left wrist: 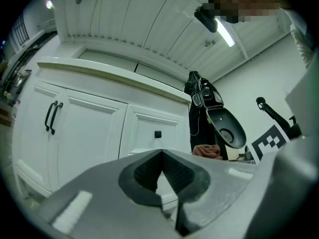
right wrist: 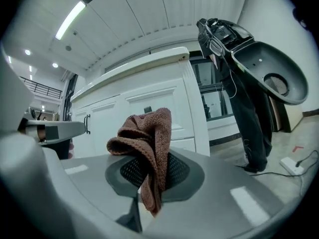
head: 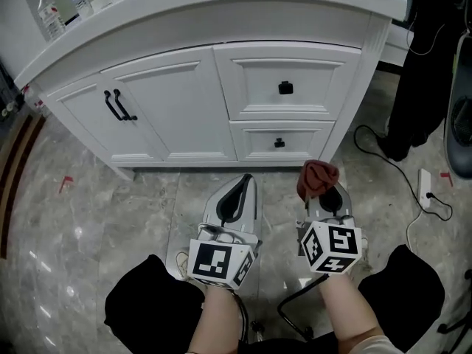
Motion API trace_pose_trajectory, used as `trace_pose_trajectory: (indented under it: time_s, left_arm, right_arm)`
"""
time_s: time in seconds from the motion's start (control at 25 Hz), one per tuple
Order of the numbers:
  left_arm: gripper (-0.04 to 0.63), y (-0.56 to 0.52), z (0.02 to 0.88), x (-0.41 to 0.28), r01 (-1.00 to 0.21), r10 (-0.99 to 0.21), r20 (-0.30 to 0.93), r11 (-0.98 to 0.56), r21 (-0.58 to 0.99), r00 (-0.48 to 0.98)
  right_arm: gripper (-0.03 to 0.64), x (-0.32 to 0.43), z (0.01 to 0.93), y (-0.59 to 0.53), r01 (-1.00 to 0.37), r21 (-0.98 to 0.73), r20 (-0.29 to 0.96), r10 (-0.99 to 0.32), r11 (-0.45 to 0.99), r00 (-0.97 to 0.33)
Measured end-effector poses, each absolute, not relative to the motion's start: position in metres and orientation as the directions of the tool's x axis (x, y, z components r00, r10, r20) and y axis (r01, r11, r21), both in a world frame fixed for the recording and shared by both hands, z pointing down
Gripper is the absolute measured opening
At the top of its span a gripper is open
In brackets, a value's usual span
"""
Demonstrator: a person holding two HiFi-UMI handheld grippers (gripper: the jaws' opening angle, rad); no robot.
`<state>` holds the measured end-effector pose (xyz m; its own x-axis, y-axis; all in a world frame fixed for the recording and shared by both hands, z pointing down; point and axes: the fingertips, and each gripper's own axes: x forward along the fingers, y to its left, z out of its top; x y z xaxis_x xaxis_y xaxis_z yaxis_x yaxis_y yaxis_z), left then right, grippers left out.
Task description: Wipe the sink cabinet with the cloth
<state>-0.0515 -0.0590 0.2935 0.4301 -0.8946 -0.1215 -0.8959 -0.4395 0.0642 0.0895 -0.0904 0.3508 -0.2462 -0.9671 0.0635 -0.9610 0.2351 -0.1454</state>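
Head view: you are holding both grippers low over the marble floor [head: 88, 198], just in front of the white sink cabinet [head: 177, 109], and neither one is touching it. Your right gripper [head: 324, 194] is pinching the reddish-brown cloth [head: 317, 177], which is bunching up above the jaw tips, below the lower drawer. Your left gripper [head: 243, 186] is pointing at the cabinet's base and carrying nothing. Two bottles [head: 51, 17] are standing on the countertop at the far left.

Left gripper view: your left gripper [left wrist: 161, 156] is keeping its jaws together at the tips, with nothing between them; only a thin wedge behind the tips is showing the white front beyond. The sink cabinet [left wrist: 99, 133] is filling the background, with its black door handles [left wrist: 52, 116] at the left. The cloth [left wrist: 207, 151] is peeking in at the right.

Right gripper view: your right gripper [right wrist: 149, 171] is clamping its jaws on the cloth [right wrist: 147, 133]. One end is drooping down between the pads while the rest is humping up and over to the left. The sink cabinet [right wrist: 149, 98] is standing behind, apart from the cloth.
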Motion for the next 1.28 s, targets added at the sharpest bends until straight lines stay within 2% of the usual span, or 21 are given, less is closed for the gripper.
trace_pose_trajectory:
  time_s: [0.6,0.92,1.28]
  left_arm:
    - [0.0,0.059,0.251,-0.023,-0.867,-0.849,-0.187,-0.498,-0.034,0.495]
    - [0.0,0.081,0.239,-0.023,-0.87,-0.847,-0.202,-0.488,-0.071,0.492]
    - [0.0,0.082,0.243,-0.026,-0.873,-0.854,-0.182,-0.482,-0.074,0.487]
  right_arm:
    - [0.081,0.097,0.299,0.039,-0.963,-0.085,-0.01,-0.967,0.254,-0.255]
    - [0.081,0.085,0.283,0.06,-0.96,-0.049,-0.047,-0.961,0.276,-0.274]
    - [0.078,0.085,0.288,0.062,-0.956,-0.087,-0.023,-0.96,0.279,-0.279]
